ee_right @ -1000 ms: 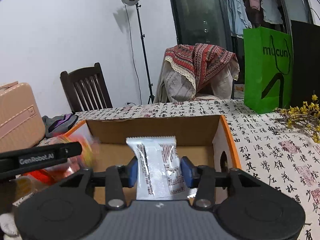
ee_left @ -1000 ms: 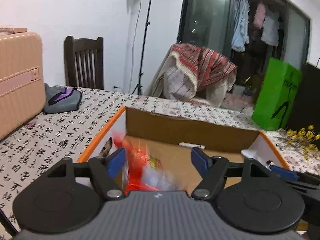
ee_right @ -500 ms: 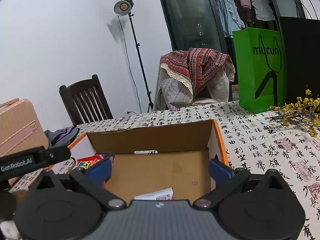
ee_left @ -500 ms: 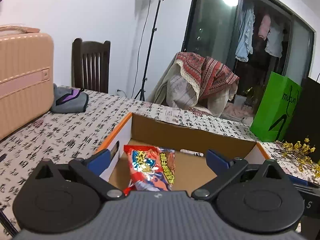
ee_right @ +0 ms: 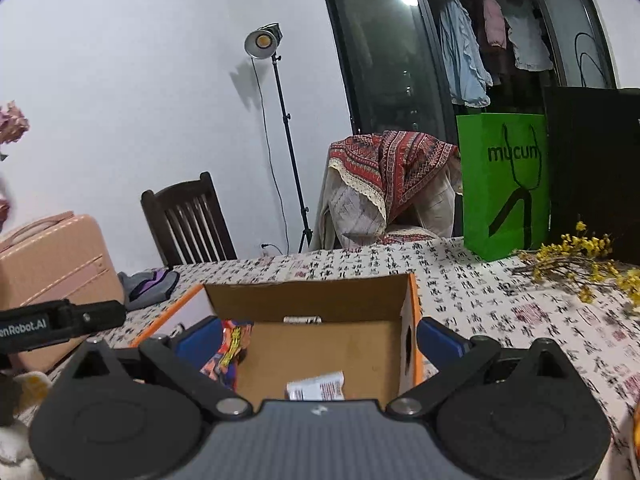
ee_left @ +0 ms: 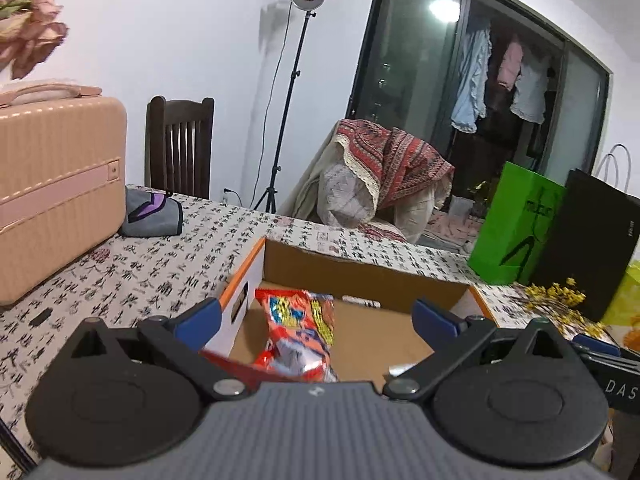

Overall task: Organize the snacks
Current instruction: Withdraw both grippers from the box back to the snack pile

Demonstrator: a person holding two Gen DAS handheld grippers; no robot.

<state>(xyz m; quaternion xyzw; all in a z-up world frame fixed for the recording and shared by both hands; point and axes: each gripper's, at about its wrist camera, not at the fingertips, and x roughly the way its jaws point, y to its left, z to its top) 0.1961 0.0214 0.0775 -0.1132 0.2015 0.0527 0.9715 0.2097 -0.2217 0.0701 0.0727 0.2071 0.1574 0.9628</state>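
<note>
the left gripper point(ee_left: 316, 318), a black two-finger tool with blue pads, hangs over the near edge of an open brown cardboard box with orange-edged white side walls point(ee_left: 364, 274), its jaws spread wide with nothing between them. the right gripper point(ee_right: 320, 338), of the same build, is also spread wide and empty, with its blue pads point(ee_right: 438, 338) straddling the box's right wall.

inside the box, a red and orange crinkly snack packet with yellow lettering point(ee_left: 300, 334) lies against the left side, leaning up toward the left wall. in the right wrist view the same packet point(ee_right: 230, 350) shows partly behind the left pad. a small white sachet with red print point(ee_right: 316, 386) lies flat on the box floor near the front, right of centre and well apart from the red packet. a small white label sits at the foot of the far wall.

the box stands on a table covered with a white cloth printed with black calligraphy point(ee_left: 152, 276). on that table, to the left, stands a pink hard-shell case point(ee_left: 52, 192) with a grey and purple pouch point(ee_left: 152, 216) just beside it. to the right stand a bright green paper bag point(ee_right: 504, 184) and a spray of yellow flowers point(ee_right: 580, 260).
</note>
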